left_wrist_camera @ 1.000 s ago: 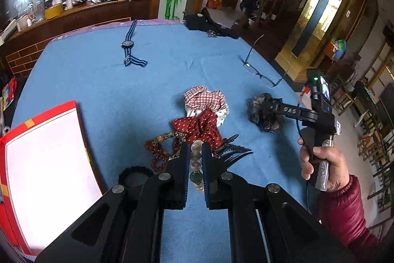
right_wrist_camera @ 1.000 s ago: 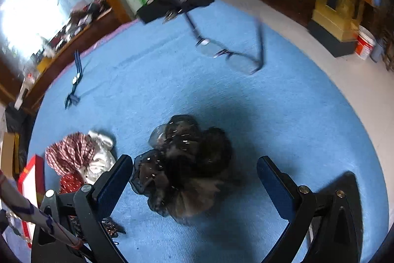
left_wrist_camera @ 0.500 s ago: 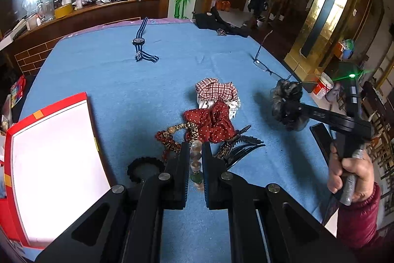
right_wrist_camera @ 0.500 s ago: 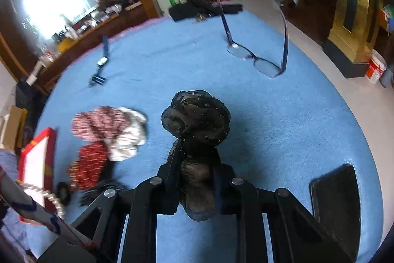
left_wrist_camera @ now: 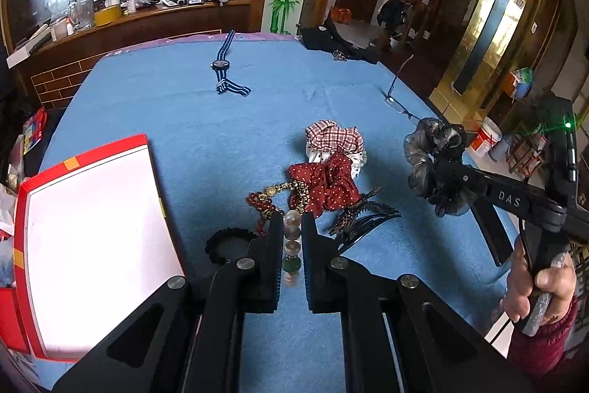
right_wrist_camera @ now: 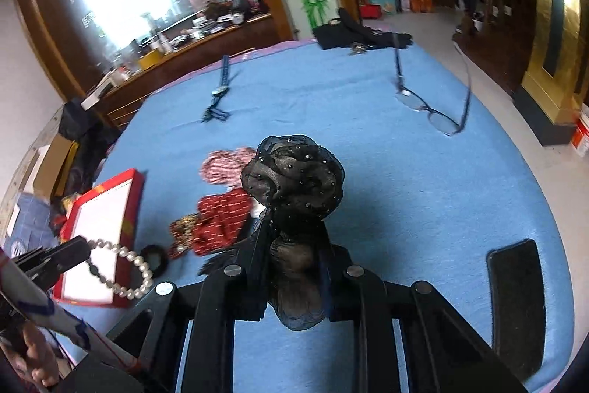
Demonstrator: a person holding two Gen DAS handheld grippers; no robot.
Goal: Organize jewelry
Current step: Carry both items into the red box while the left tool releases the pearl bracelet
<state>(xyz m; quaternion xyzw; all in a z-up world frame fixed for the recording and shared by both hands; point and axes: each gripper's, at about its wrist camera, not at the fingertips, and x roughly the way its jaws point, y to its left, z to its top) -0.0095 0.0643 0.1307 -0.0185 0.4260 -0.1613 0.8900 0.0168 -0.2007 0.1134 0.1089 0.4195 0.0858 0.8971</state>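
1. Blue-clothed tabletop (left_wrist_camera: 191,120) under everything, with a cluttered wooden counter and a bamboo wall painting behind, at 12 o'clock.
2. Left gripper (left_wrist_camera: 292,238) clenched on a bead bracelet (left_wrist_camera: 292,234), pinched between the fingers; seen from the right wrist view, hanging as a loop of pale pearls (right_wrist_camera: 129,267) at 8 o'clock.
3. Right gripper (right_wrist_camera: 294,242) clamped on a black mesh scrunchie (right_wrist_camera: 294,172), held up off the cloth; in the left wrist view at 3 o'clock (left_wrist_camera: 434,164), gripped by a hand (left_wrist_camera: 533,286) in a red sleeve.
4. Red box (left_wrist_camera: 84,150) with white lining lying open at 9 o'clock in the left wrist view.
5. Clustered near the middle of the cloth: checked scrunchie (left_wrist_camera: 333,133), red dotted scrunchie (left_wrist_camera: 324,183) touching it, dark red bead string (left_wrist_camera: 263,205), black claw clips (left_wrist_camera: 364,216), black hair tie (left_wrist_camera: 228,242).
6. Striped-strap watch (left_wrist_camera: 222,65) far off at 12 o'clock, well apart from the cluster.
7. Eyeglasses (right_wrist_camera: 427,105) at 1 o'clock in the right wrist view, temples open.
8. Black phone (right_wrist_camera: 515,304) flat on the cloth at 4 o'clock.
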